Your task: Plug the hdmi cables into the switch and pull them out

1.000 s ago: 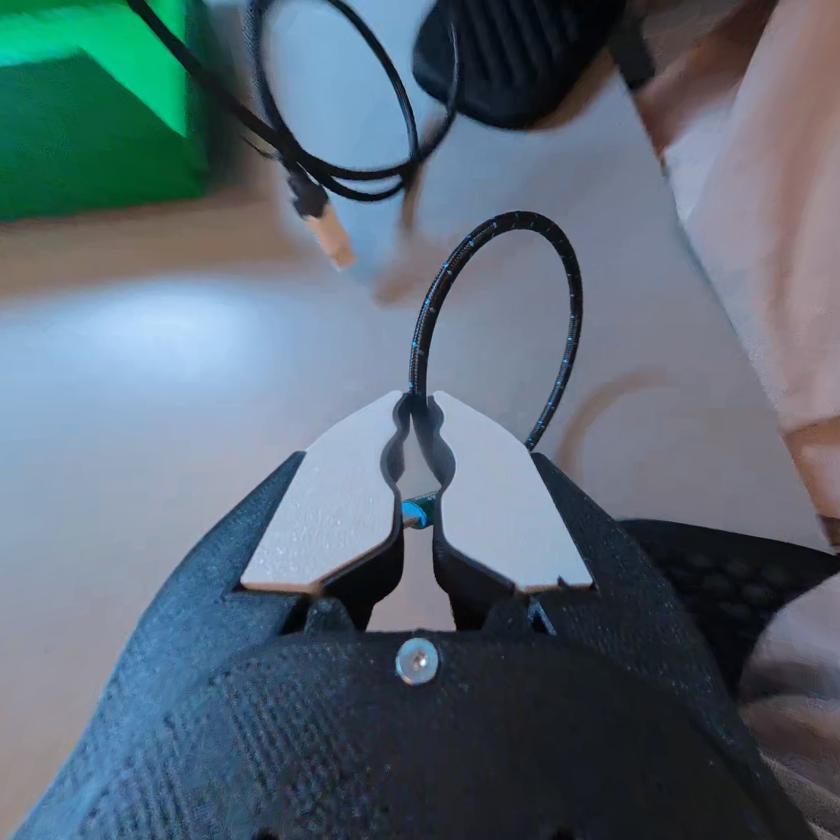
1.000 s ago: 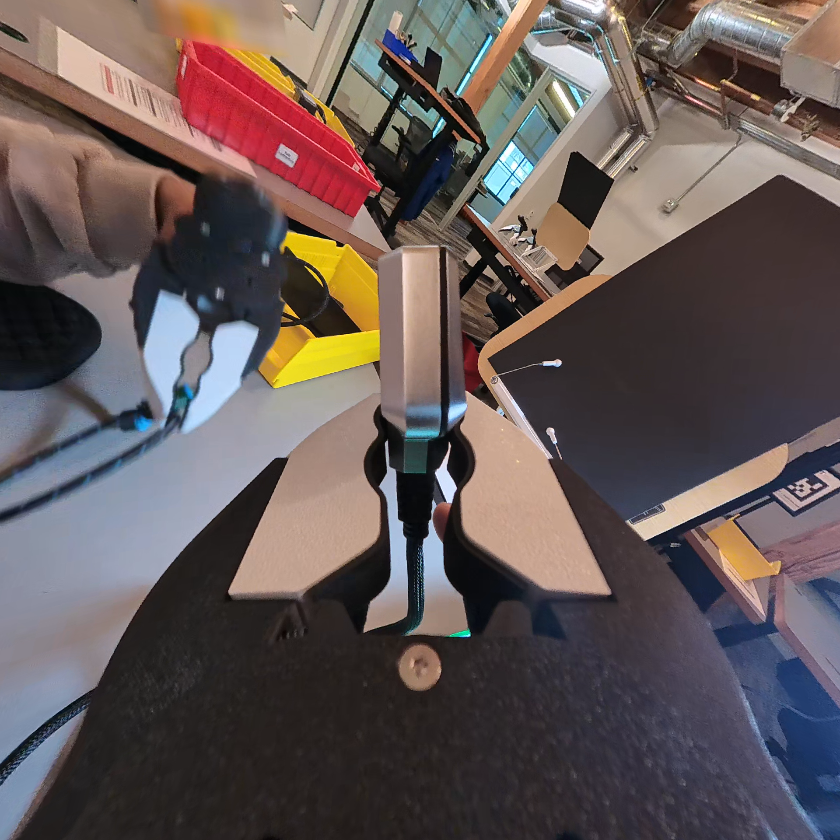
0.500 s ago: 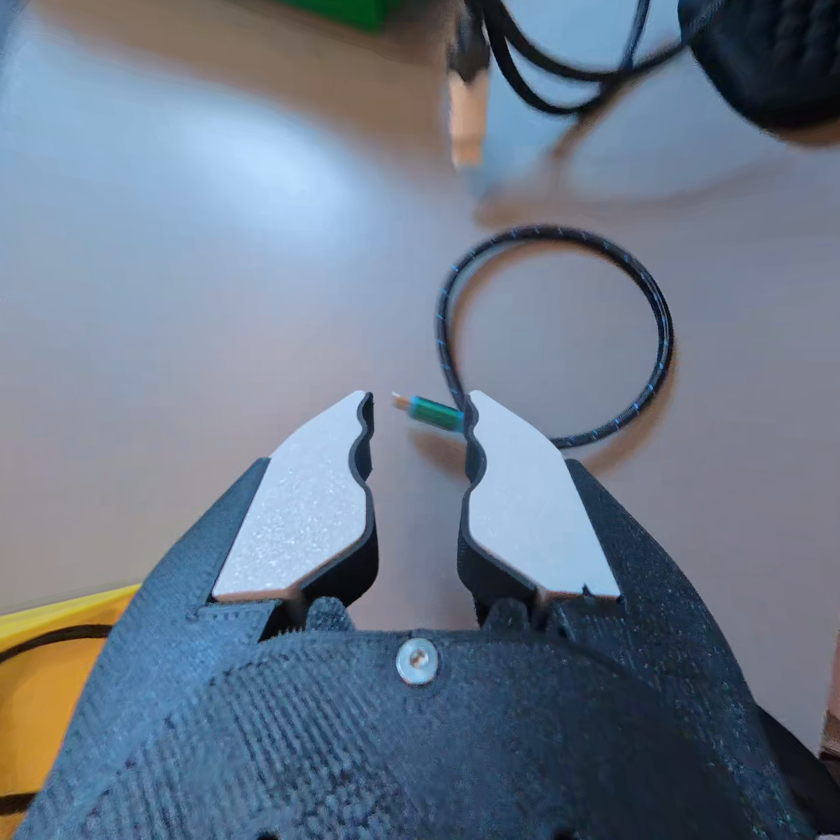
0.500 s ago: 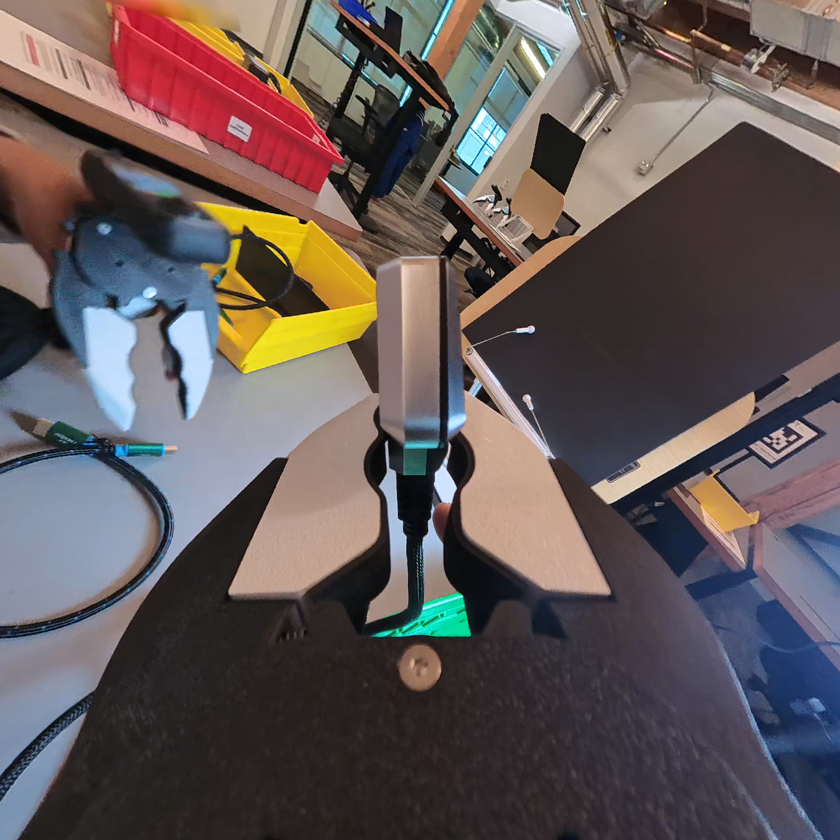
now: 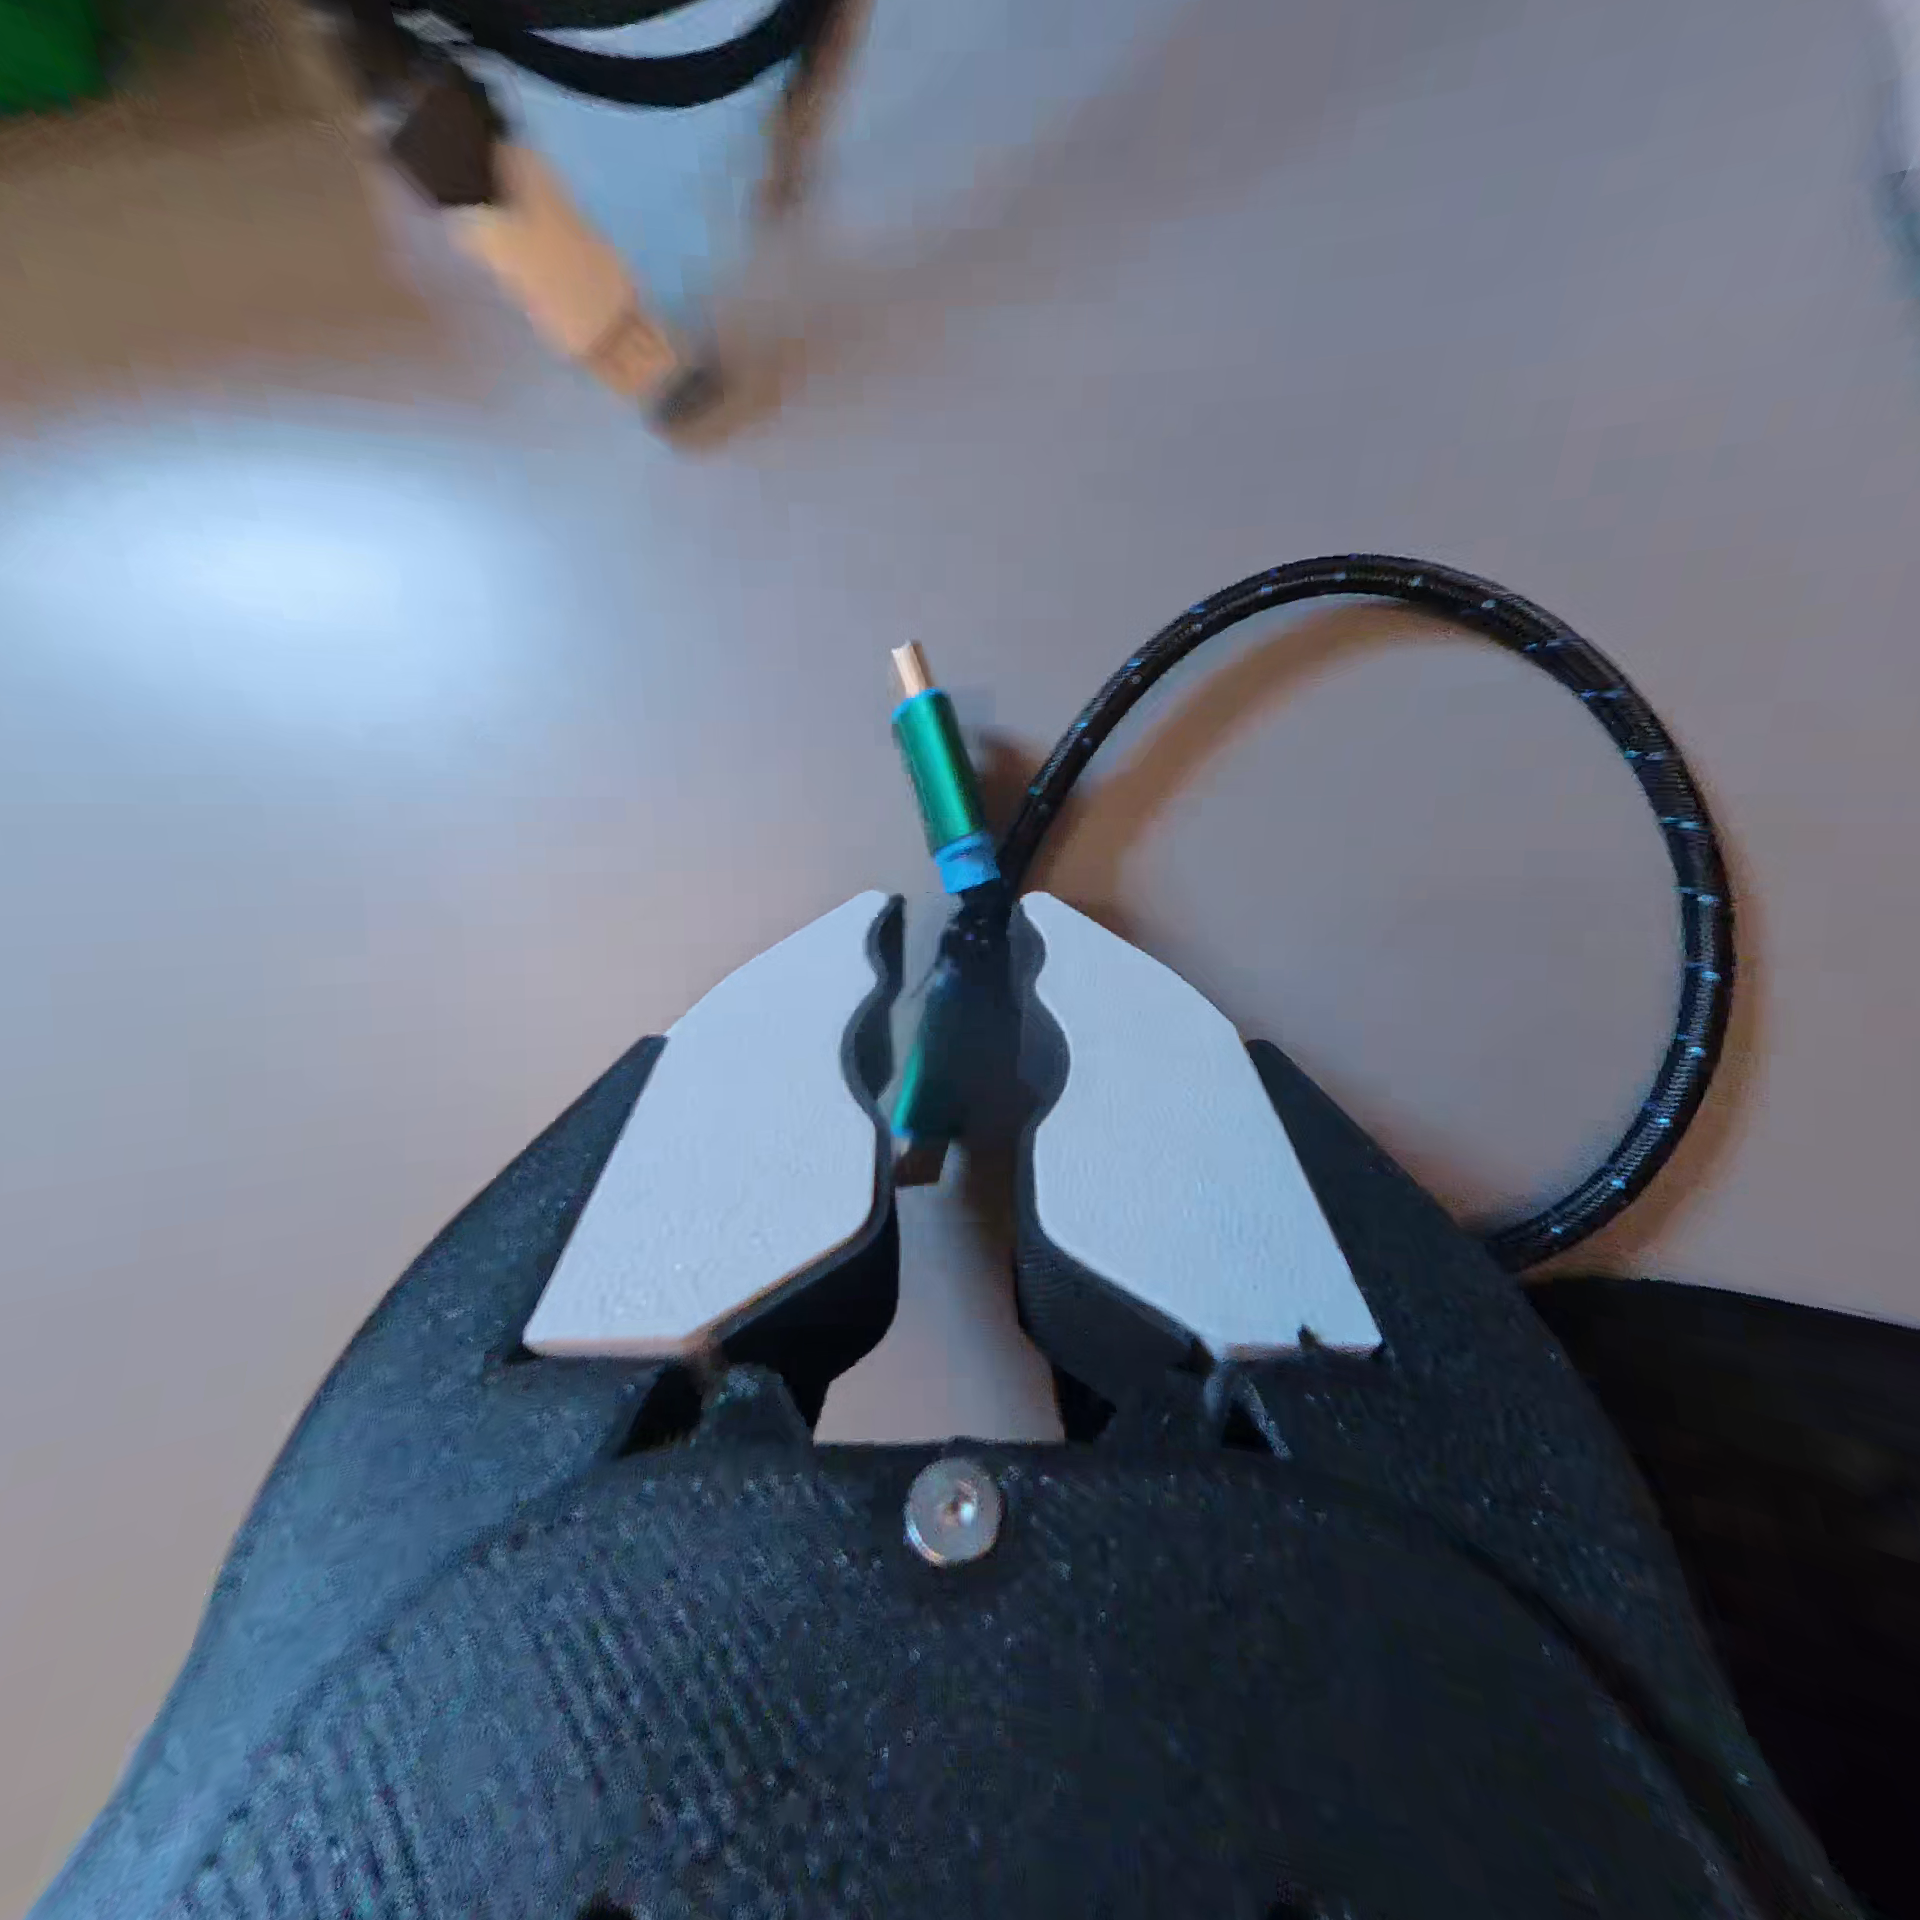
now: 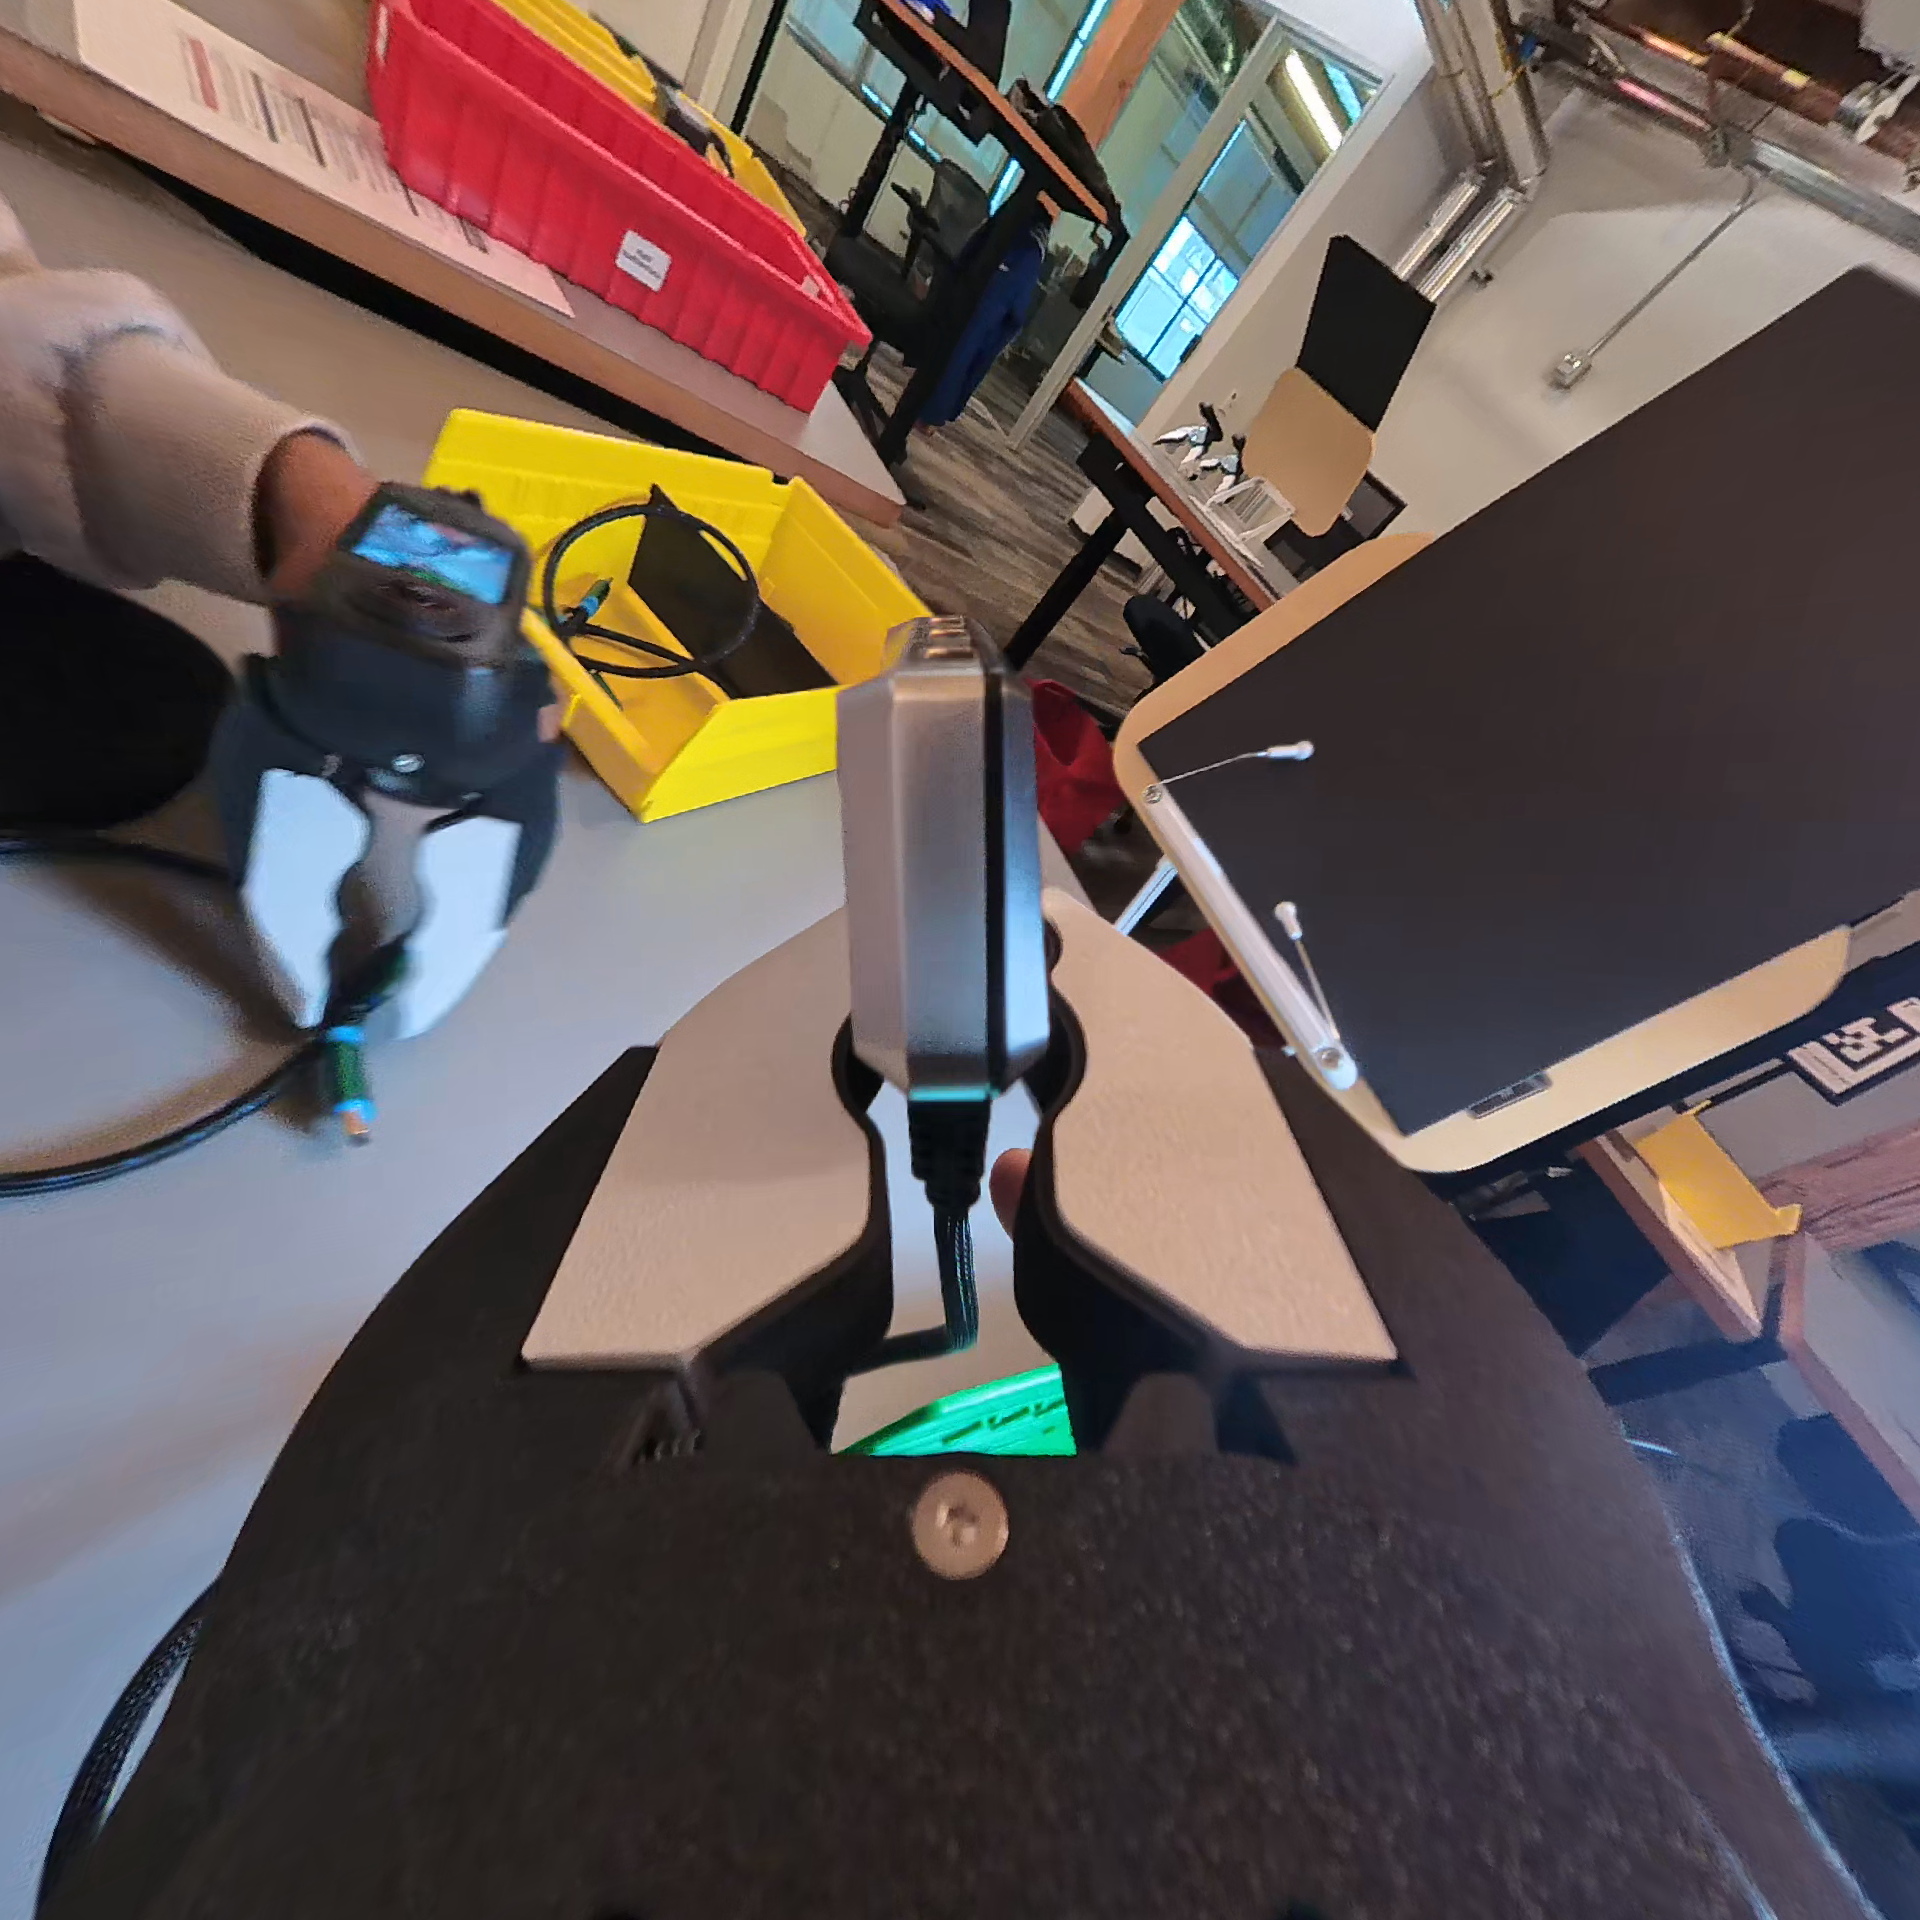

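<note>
My right gripper [image 6: 940, 925] is shut on the grey HDMI switch [image 6: 935, 883] and holds it upright above the table; a black lead hangs from its lower end. My left gripper [image 5: 956, 904] is closed around the braided HDMI cable [image 5: 1662, 862] where its two green plugs meet. One green plug [image 5: 930, 769] points out past the fingertips. The other plug [image 5: 925, 1070] lies between the fingers. The cable loops to the right on the table. In the right wrist view the left gripper [image 6: 364, 997] points down at the table with a green plug [image 6: 343, 1075] below its tips.
A second black cable with a gold-tipped plug [image 5: 582, 281] lies blurred ahead of the left gripper. A yellow bin [image 6: 727, 748] holding cables sits beyond it, a red bin [image 6: 623, 208] farther back. A dark board [image 6: 1558, 727] stands off the table's right edge. A person's sleeve [image 6: 104, 416] is at the left.
The left gripper let the cable drop onto the table and opened, then came down and closed around it at the green plugs. The right gripper kept hold of the switch.
</note>
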Motion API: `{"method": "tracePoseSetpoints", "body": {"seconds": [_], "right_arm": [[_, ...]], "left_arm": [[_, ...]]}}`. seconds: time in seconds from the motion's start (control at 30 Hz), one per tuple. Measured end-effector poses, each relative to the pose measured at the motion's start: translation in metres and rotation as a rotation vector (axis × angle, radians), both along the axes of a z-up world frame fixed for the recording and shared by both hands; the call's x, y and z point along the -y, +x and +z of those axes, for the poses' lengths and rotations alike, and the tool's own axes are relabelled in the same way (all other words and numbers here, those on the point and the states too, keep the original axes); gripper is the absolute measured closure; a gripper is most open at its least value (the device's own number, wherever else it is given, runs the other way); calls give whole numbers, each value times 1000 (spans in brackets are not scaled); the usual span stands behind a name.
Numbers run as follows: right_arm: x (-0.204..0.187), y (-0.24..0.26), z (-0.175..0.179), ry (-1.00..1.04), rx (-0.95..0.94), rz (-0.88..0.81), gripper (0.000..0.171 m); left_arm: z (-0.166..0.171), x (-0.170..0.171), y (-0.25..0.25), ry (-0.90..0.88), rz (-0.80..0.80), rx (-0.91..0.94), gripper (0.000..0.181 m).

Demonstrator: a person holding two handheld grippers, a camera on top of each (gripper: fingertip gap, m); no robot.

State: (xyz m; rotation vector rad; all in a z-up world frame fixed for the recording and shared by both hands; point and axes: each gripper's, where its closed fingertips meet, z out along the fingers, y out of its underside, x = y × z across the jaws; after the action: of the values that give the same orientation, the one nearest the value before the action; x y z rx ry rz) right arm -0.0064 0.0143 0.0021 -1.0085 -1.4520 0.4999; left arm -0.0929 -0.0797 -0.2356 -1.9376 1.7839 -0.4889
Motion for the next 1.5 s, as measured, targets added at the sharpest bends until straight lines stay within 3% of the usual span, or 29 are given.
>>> {"method": "tracePoseSetpoints", "body": {"seconds": [0.03,0.17,0.4,0.67,0.73,0.8,0.9,0.97,1.03,1.13,1.23,1.3,1.37,1.5], "right_arm": [[1,1,-6,-5,10,0,148],[3,8,-32,-45,35,2,148],[1,14,-60,-89,53,6,148],[5,10,-64,-86,46,7,148],[5,9,-66,-94,48,10,148],[6,7,-68,-107,47,21,148],[7,6,-70,-103,51,29,148],[8,6,-70,-102,49,35,148],[8,6,-71,-105,48,36,148],[5,7,-71,-114,42,34,148],[2,9,-71,-126,38,28,148],[-1,10,-71,-131,39,17,148],[-4,11,-71,-134,38,1,148],[-5,11,-71,-139,37,-14,148]], "left_arm": [[4,-15,-5,31,49,-33,151],[34,-58,-18,186,262,-24,153],[10,-23,-32,166,337,-143,146],[-2,-29,-42,334,366,-308,151],[-2,-34,-45,357,317,-334,154],[-2,-35,-39,383,180,-314,173],[-6,-35,-24,335,36,-235,173],[3,-31,-3,308,-59,-94,174],[22,-28,20,223,-51,103,173],[54,-36,39,77,97,373,161],[46,-54,31,100,315,293,159],[39,-45,36,48,437,254,158],[31,-23,56,-39,498,239,148],[14,-9,89,-46,589,212,120]]}}
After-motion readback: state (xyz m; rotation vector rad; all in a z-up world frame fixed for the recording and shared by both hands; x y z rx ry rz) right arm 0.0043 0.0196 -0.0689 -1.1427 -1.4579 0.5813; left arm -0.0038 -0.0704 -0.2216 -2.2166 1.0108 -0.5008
